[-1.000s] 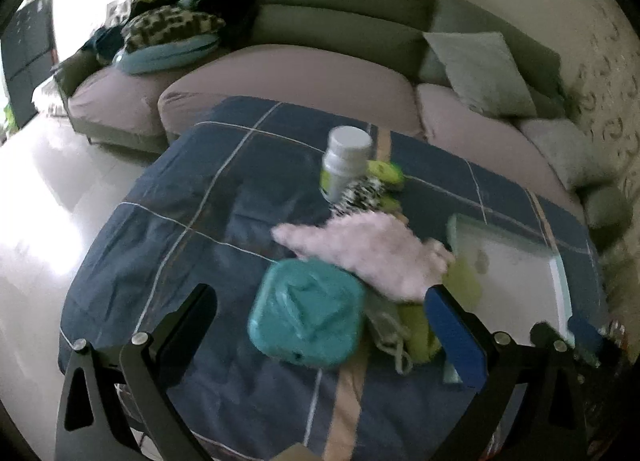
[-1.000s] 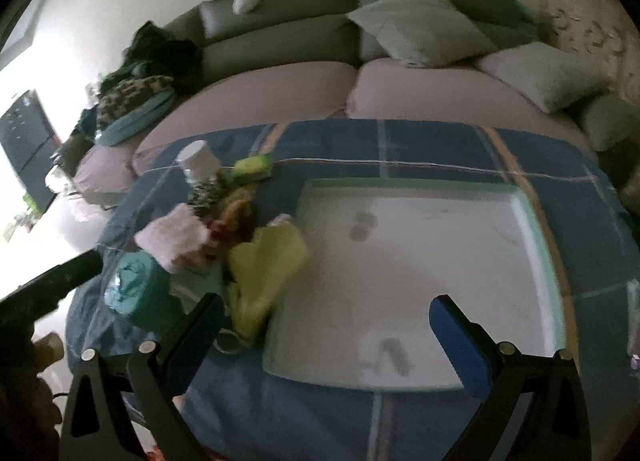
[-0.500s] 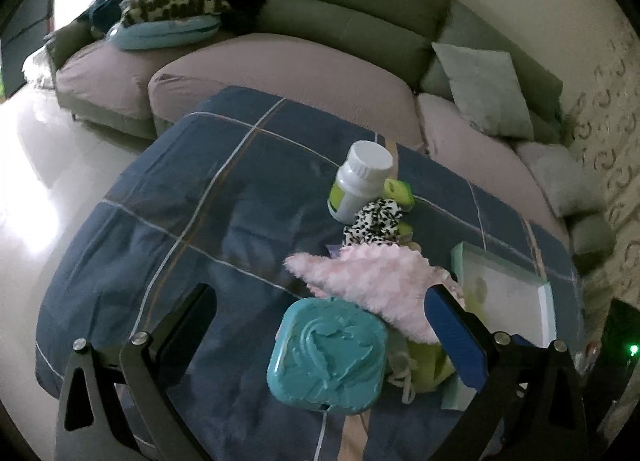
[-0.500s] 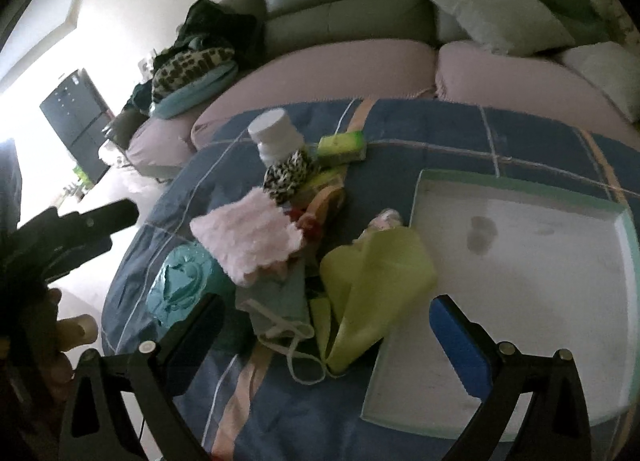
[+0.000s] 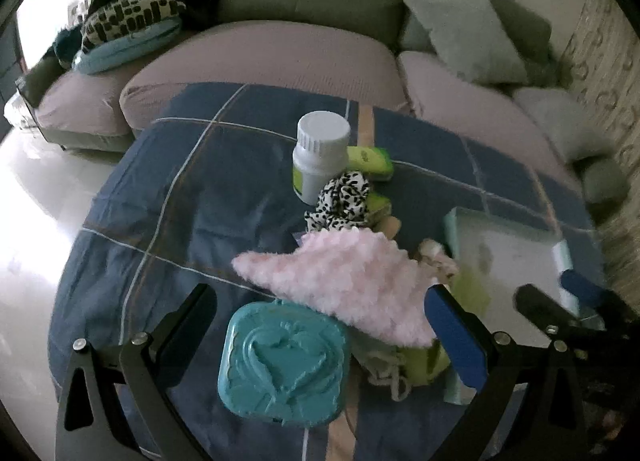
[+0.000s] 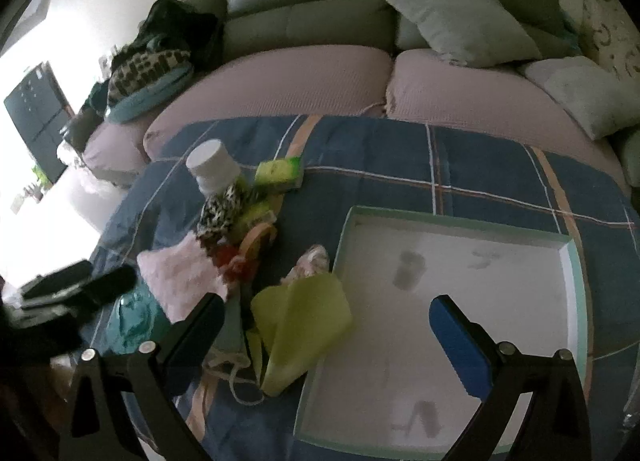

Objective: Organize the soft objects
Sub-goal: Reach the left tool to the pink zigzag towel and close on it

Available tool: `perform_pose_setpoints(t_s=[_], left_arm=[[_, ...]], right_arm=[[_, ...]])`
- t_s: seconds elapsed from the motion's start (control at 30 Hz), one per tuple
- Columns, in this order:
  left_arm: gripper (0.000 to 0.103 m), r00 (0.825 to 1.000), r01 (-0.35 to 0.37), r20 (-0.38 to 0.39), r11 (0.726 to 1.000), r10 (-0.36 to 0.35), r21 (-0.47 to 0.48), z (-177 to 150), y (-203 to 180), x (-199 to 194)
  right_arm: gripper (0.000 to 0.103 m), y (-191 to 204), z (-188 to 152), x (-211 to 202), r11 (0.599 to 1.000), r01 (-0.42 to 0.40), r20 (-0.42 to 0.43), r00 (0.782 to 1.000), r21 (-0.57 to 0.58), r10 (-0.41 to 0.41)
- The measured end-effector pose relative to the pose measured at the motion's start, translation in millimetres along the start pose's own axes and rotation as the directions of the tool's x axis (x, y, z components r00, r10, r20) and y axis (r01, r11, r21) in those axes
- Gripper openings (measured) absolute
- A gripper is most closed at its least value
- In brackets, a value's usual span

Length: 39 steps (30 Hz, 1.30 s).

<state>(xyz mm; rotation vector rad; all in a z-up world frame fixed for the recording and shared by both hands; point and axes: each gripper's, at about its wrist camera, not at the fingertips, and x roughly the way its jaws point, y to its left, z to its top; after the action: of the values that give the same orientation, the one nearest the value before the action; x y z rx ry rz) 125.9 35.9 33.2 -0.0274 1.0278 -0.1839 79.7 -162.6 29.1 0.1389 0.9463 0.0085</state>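
A pile of soft things lies on the blue plaid cloth: a fluffy pink cloth (image 5: pixel 352 281) (image 6: pixel 180 281), a black-and-white spotted scrunchie (image 5: pixel 340 201) (image 6: pixel 220 213), a yellow-green cloth (image 6: pixel 300 321) and a face mask (image 5: pixel 384 373). A white tray (image 6: pixel 452 301) (image 5: pixel 504 257) lies to their right. My left gripper (image 5: pixel 320 325) is open above the teal case (image 5: pixel 280 365) and the pink cloth. My right gripper (image 6: pixel 324 325) is open and empty above the yellow-green cloth and the tray's left edge.
A white bottle (image 5: pixel 320 157) and green sponges (image 5: pixel 368 157) stand behind the pile. A grey and pink sofa (image 6: pixel 300 73) with cushions and heaped clothes (image 5: pixel 128 25) curves behind the table. The right gripper shows in the left wrist view (image 5: pixel 568 301).
Both grippers have shifted over the pile. The left one has drawn closer to the teal case and pink cloth. The right one has swung from the tray towards the yellow-green cloth. Both jaws stay open.
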Motion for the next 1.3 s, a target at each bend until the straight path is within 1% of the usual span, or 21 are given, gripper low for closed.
perform_pose_setpoints(t_s=[0.07, 0.13, 0.23, 0.33, 0.4, 0.53, 0.57, 0.6, 0.63, 0.7, 0.77, 0.87, 0.93, 1.0, 1.13, 1.2, 1.3], left_arm=[[0.103, 1.0, -0.019, -0.016, 1.0, 0.019, 0.011, 3, -5, 8], [0.103, 0.999, -0.011, -0.031, 1.0, 0.012, 0.02, 5, -9, 15], [0.103, 0.998, -0.047, -0.042, 0.997, 0.05, 0.058, 7, -18, 22], [0.099, 0.995, -0.081, -0.042, 0.991, 0.085, 0.103, 7, -26, 28], [0.085, 0.991, -0.115, -0.047, 0.982, 0.123, 0.149, 8, -34, 33], [0.082, 0.984, -0.132, -0.087, 0.966, 0.155, 0.222, 9, -43, 47], [0.077, 0.982, -0.135, -0.095, 0.963, 0.161, 0.234, 10, -44, 50], [0.068, 0.981, -0.135, -0.103, 0.961, 0.164, 0.24, 10, -45, 52], [0.064, 0.98, -0.134, -0.113, 0.961, 0.165, 0.243, 10, -44, 54], [0.053, 0.978, -0.136, -0.124, 0.963, 0.169, 0.234, 11, -42, 57], [0.05, 0.977, -0.143, -0.121, 0.964, 0.173, 0.222, 13, -39, 58], [0.038, 0.979, -0.146, -0.113, 0.967, 0.172, 0.206, 16, -35, 57], [0.035, 0.98, -0.141, -0.112, 0.972, 0.164, 0.188, 17, -31, 56], [0.029, 0.983, -0.127, -0.11, 0.978, 0.146, 0.164, 19, -25, 54], [0.024, 0.99, -0.097, -0.088, 0.99, 0.107, 0.104, 22, -14, 46], [0.016, 0.993, -0.091, -0.069, 0.993, 0.096, 0.075, 24, -8, 41], [0.012, 0.996, -0.076, -0.054, 0.996, 0.078, 0.039, 24, -1, 37]], right_arm=[[0.103, -6, 1, 2, 1.0, -0.019, 0.001, 1.0, 0.019, 0.019], [0.103, -12, 2, 4, 0.999, -0.035, 0.004, 0.999, 0.036, 0.035], [0.103, -18, 3, 5, 0.999, -0.004, 0.026, 1.0, 0.047, 0.002], [0.103, -25, 2, 5, 0.997, -0.03, 0.041, 0.999, 0.074, 0.027], [0.103, -31, 1, 5, 0.994, -0.047, 0.047, 0.998, 0.097, 0.043], [0.103, -40, -3, 9, 0.99, -0.049, 0.04, 0.998, 0.135, 0.044], [0.103, -42, -4, 10, 0.988, -0.051, 0.036, 0.998, 0.145, 0.046], [0.103, -42, -6, 10, 0.988, -0.052, 0.036, 0.998, 0.148, 0.048], [0.103, -44, -6, 10, 0.987, -0.055, 0.034, 0.998, 0.151, 0.05], [0.103, -43, -7, 12, 0.986, -0.059, 0.031, 0.998, 0.153, 0.055], [0.103, -41, -8, 13, 0.987, -0.065, 0.027, 0.998, 0.148, 0.062], [0.103, -38, -9, 15, 0.988, -0.069, 0.02, 0.998, 0.136, 0.067], [0.103, -37, -10, 17, 0.989, -0.069, 0.015, 0.998, 0.132, 0.068], [0.103, -36, -11, 19, 0.989, -0.073, 0.011, 0.997, 0.131, 0.072], [0.103, -39, -12, 21, 0.987, -0.073, 0.004, 0.997, 0.141, 0.074], [0.103, -39, -13, 23, 0.987, -0.072, 0.0, 0.997, 0.142, 0.072], [0.103, -39, -14, 25, 0.987, -0.08, -0.007, 0.997, 0.138, 0.082]])
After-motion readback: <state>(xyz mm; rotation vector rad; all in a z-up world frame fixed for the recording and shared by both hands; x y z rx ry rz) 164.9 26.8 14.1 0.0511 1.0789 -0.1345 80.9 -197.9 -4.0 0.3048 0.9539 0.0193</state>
